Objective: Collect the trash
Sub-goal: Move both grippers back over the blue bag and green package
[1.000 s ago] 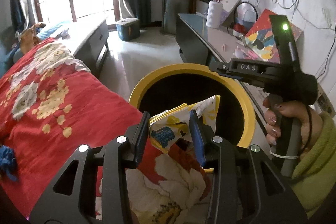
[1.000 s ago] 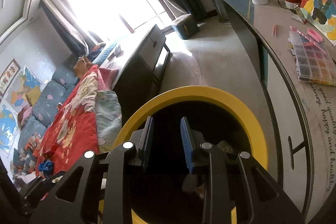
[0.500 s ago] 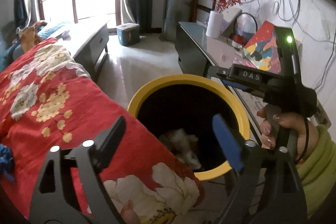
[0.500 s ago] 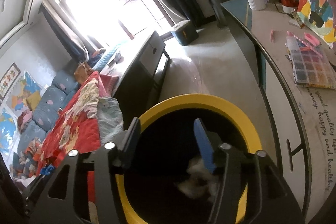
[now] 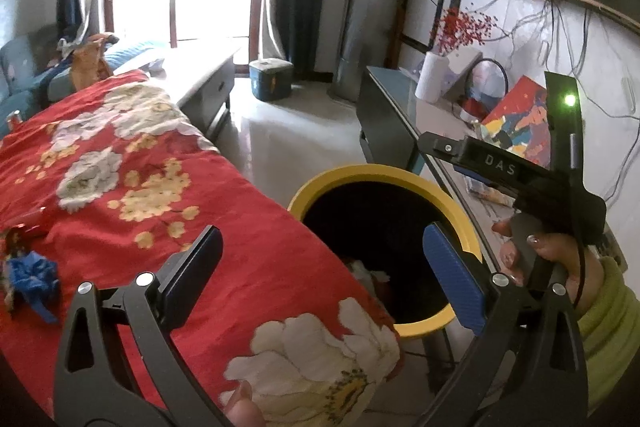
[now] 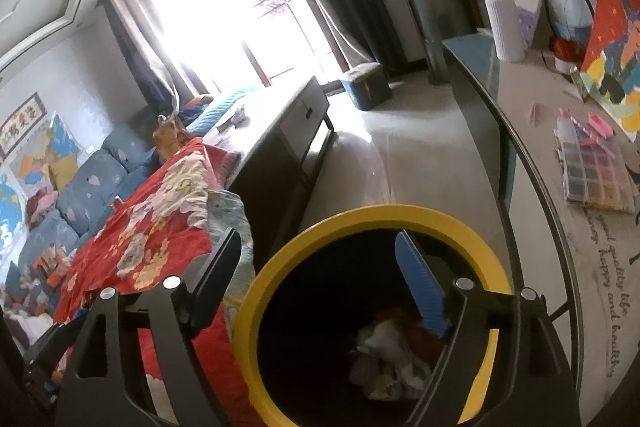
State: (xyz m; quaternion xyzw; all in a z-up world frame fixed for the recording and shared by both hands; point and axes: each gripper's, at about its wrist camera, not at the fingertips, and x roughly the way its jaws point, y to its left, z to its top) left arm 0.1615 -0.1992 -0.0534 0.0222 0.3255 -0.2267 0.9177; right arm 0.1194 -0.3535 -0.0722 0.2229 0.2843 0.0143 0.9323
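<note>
Above yellow-rimmed bin (image 6: 256,291), both jaws just opened, trash (image 6: 384,359) inside

right gripper (image 6: 316,275): jaws just opening, nothing between them | yellow-rimmed bin (image 6: 320,227): below gripper, crumpled trash (image 6: 384,359) inside | red floral blanket (image 6: 160,231): left of bin

home living room | sofa (image 6: 100,179) | floral blanket (image 5: 120,187) | curtained window (image 6: 240,7)

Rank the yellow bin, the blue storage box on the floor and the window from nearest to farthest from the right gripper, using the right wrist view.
1. Yellow bin, directly under the right gripper.
2. Blue storage box, on the floor beyond.
3. Window, at the room's far end.
</note>
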